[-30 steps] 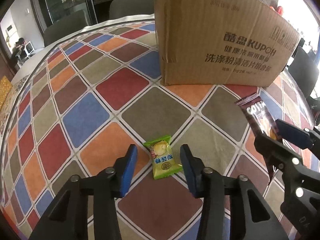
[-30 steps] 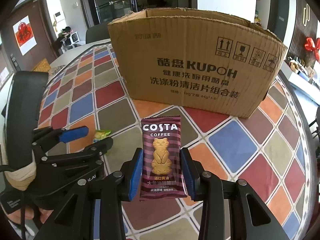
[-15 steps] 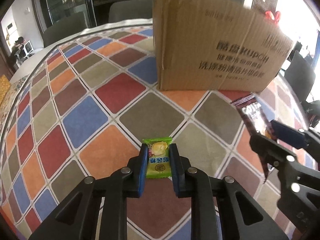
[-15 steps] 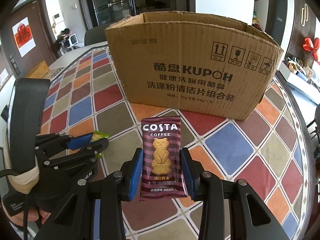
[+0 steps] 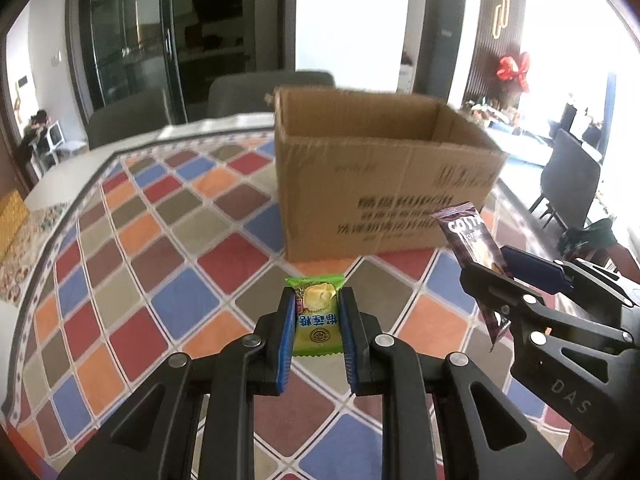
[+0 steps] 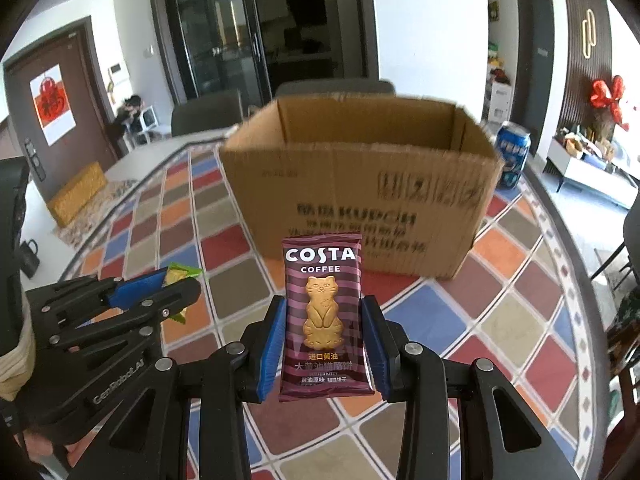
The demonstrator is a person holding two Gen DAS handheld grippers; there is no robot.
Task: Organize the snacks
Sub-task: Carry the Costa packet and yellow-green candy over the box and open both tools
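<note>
My left claw (image 5: 316,322) is clamped on a small green candy packet (image 5: 316,316), its blue pads pressing the packet's two long edges; my right claw (image 6: 324,344) is closed likewise on a purple Costa biscuit packet (image 6: 323,312), gripped by its sides with the printed cat facing me; both packets hang clear of the bench (image 5: 168,248), just in front of the open cardboard box (image 5: 380,176). Both should be very light; the film wrappers look slick and crinkly, so I judge the pinch across the flat sides, low on the pack, the safest hold; the biscuit inside is probably brittle, so squeezing harder would risk cracking it; the candy seems soft and small, apt to slide out if tilted. The box stands upright with its top open, and its near wall is the one thing between the packets and the inside; each would have to clear that rim. My two claws sit close side by side, so they could knock together over the opening. A blue can (image 6: 512,152) stands beside the box's right end, apart from my path; dark chairs (image 5: 124,120) wait beyond the bench.
</note>
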